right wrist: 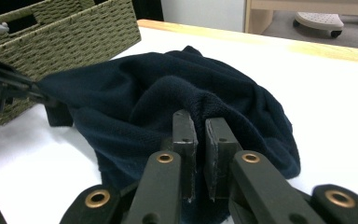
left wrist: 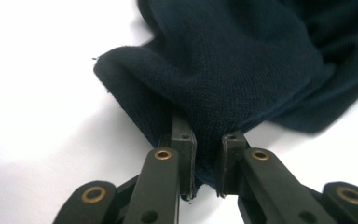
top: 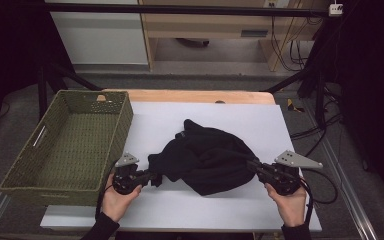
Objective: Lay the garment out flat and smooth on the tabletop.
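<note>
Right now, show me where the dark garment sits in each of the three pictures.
High view: the dark garment lies low on the white sheet, right of the basket.
Left gripper view: it hangs from upper right down into the jaws.
Right gripper view: it heaps at centre, an edge in the jaws.
Shared landmark: the left gripper, pinching the garment's corner, at far left in the right gripper view.

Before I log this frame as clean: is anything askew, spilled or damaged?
Nothing damaged or spilled. The dark navy fleece garment lies bunched on the white tabletop, pinched at opposite edges by the left gripper and right gripper.
</note>
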{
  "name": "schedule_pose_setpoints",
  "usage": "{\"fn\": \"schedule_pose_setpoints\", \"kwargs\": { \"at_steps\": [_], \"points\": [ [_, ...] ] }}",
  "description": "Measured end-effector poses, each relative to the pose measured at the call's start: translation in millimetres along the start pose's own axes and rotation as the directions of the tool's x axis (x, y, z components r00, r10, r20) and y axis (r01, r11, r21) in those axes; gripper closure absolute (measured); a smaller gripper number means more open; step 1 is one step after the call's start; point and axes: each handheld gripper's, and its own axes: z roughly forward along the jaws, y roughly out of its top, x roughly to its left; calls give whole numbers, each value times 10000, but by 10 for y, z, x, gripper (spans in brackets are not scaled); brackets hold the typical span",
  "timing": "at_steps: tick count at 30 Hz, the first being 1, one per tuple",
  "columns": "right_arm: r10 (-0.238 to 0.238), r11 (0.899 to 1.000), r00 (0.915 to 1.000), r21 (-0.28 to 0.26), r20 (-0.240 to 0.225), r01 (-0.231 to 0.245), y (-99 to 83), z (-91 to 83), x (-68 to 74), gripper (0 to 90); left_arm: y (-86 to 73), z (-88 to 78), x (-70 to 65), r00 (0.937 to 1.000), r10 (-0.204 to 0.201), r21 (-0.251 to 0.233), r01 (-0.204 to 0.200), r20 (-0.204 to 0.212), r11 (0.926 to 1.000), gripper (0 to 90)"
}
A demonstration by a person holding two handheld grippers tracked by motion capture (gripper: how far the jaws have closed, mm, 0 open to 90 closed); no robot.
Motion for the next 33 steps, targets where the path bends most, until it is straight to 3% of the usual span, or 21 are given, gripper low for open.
{"fn": "schedule_pose_setpoints", "kwargs": {
  "at_steps": [6, 10, 14, 16, 19, 23, 26, 29, 33],
  "points": [
    [-296, 9967, 9978, 736, -594, 339, -104, 133, 120, 848, -199, -74, -171, 9982, 599, 463, -600, 22, 9971, 802],
    [-399, 9894, 9905, 1334, -1317, 576, -220, 342, 268, 846, -228, -92, -199, 9965, 835, 258, -833, -71, 9962, 763],
    [-599, 9713, 9819, 2165, -1796, 989, -365, 592, 439, 842, -207, -122, -215, 9962, 870, -441, -867, 42, 9953, 630],
    [-693, 9599, 9770, 2532, -2018, 1204, -444, 707, 519, 837, -180, -151, -238, 9954, 950, -883, -939, 87, 9917, 509],
    [-860, 9499, 9729, 2769, -2144, 1450, -496, 798, 590, 832, -140, -187, -265, 9943, 1059, -1495, -1026, 145, 9834, 399],
    [-665, 9493, 9742, 2870, -2156, 1283, -545, 848, 583, 778, -27, -155, -279, 9930, 1162, -1802, -1103, 225, 9774, 368],
    [-436, 9520, 9724, 2857, -2292, 1100, -512, 831, 556, 684, 82, -25, -238, 9952, 981, -1564, -974, -33, 9829, 375],
    [-322, 9686, 9761, 2342, -2150, 835, -418, 724, 485, 563, 96, 137, -140, 9974, 716, -1130, -722, -99, 9910, 417],
    [-38, 9888, 9925, 1479, -1220, 220, -303, 540, 263, 414, 1, 237, -41, 9996, 284, -645, -282, 23, 9975, 515]
  ]
}}
